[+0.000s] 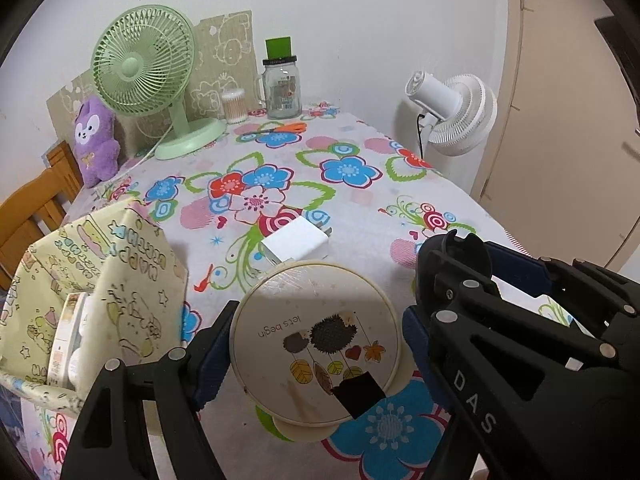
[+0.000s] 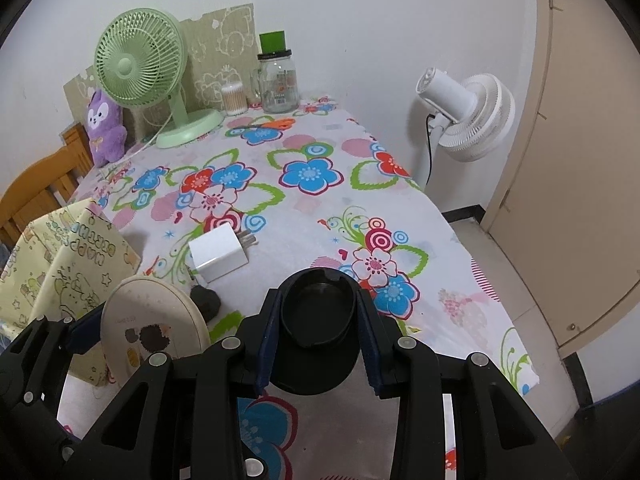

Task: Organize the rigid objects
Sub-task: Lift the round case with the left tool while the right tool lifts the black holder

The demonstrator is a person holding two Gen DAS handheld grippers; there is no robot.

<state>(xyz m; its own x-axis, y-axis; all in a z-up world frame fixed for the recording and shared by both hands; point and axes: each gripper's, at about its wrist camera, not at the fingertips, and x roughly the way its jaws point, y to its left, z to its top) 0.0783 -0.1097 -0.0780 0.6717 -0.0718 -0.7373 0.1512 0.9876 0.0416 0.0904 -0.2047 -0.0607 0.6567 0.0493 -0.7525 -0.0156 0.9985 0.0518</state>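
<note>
You are grasping the round cream compact (image 1: 316, 344) in your left hand-held gripper (image 1: 316, 354), and a black cap (image 2: 318, 332) is clenched in your right hand-held gripper (image 2: 318, 344); both are hanging clear of the surface (image 2: 320, 208), likely heading for the patterned bag (image 1: 80, 288) at nine o'clock.

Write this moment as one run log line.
left tool: grips round tin | right tool: grips black cup | charger: on table

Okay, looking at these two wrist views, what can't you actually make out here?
- Contents of the pale yellow patterned fabric bag: left wrist view, mostly hidden by its walls.
- Underside of the round cream tin: held in the left gripper.
- Small black round container in the right gripper: its type is unclear.
</note>
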